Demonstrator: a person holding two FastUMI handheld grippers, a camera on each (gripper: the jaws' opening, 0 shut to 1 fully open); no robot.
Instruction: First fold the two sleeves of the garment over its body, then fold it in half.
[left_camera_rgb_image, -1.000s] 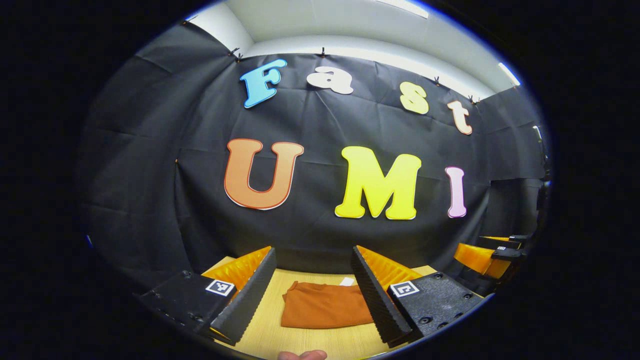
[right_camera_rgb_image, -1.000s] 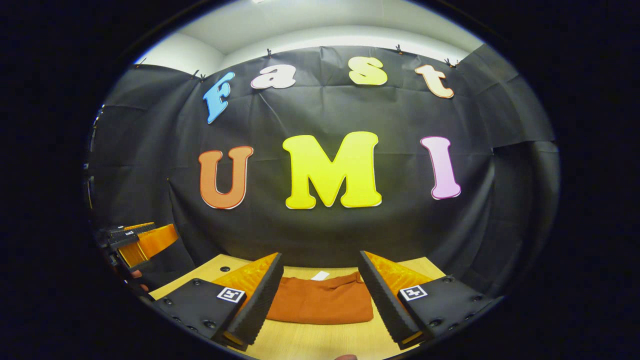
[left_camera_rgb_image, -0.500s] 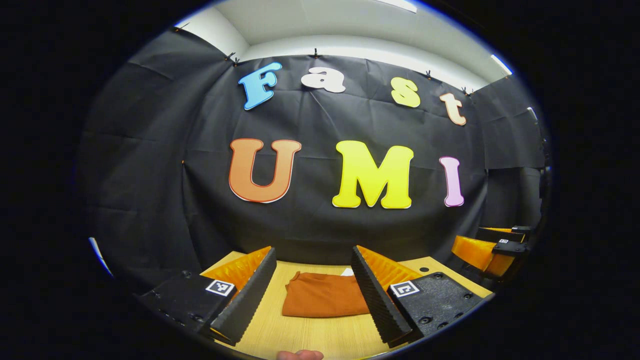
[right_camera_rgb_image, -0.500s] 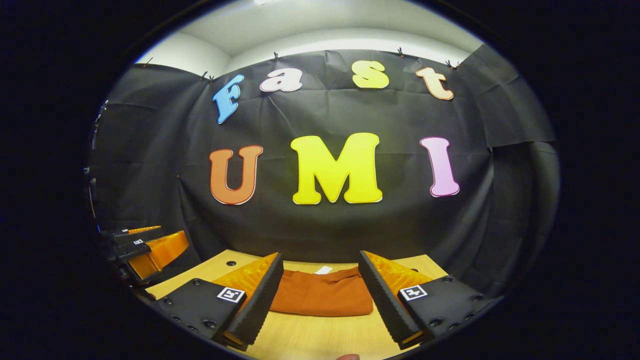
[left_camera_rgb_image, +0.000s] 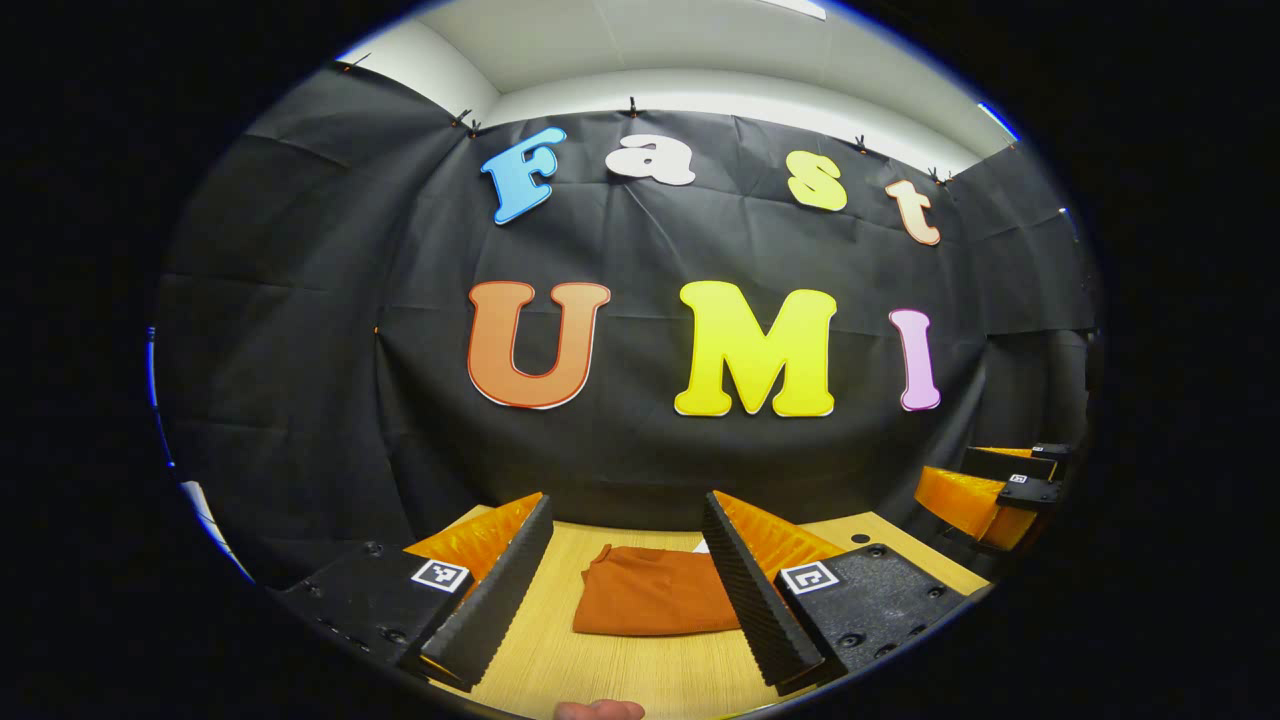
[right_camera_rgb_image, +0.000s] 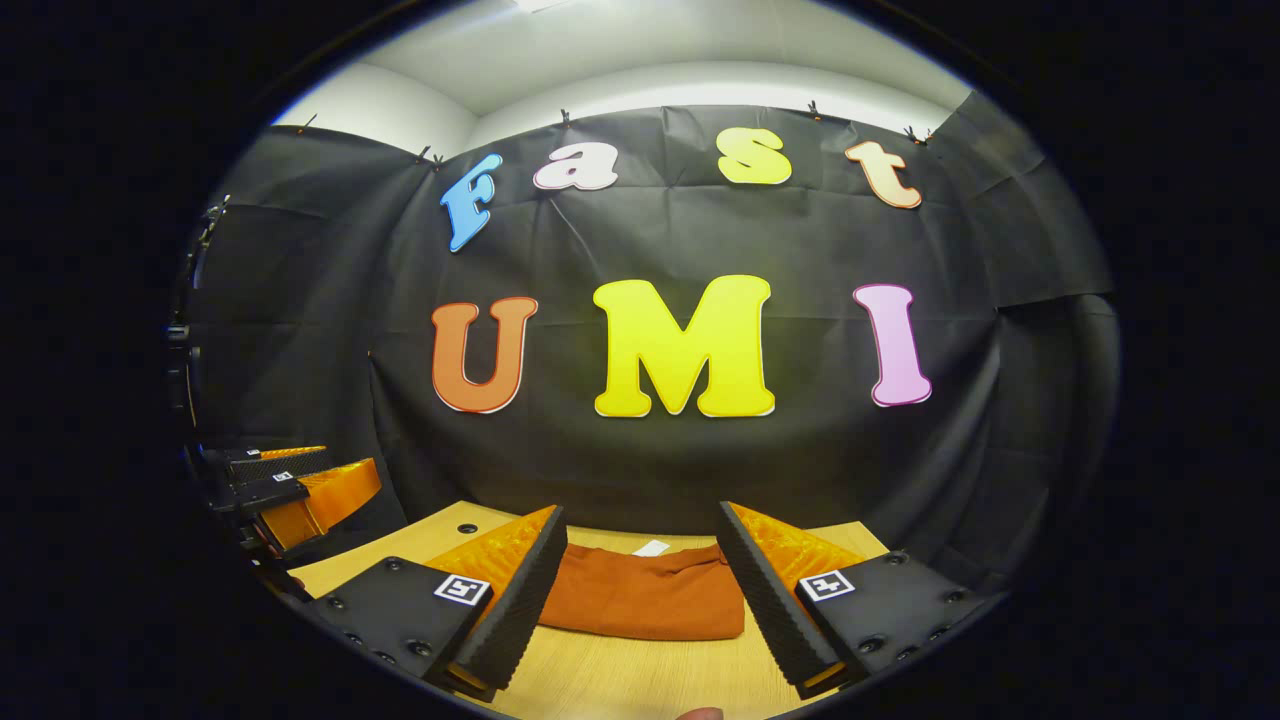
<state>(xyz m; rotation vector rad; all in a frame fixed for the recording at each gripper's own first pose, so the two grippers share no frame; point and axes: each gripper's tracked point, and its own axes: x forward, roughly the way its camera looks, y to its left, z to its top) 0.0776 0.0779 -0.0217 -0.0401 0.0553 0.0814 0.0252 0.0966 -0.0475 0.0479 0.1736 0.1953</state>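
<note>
Garment (left_camera_rgb_image: 655, 604) looks folded on the table (left_camera_rgb_image: 600, 670); both tongs, left (left_camera_rgb_image: 625, 580) and right (right_camera_rgb_image: 640, 590), gape wide, holding nothing. Dipping back down could snag and undo it.

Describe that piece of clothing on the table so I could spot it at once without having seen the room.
Start at the light wooden table in front of the black cloth wall. Near its far edge lies the garment, folded into a flat, compact rectangle, with a small white tag beside its far edge. Its rust-orange cloth is the only soft thing on the table, and nothing is touching it.
</note>
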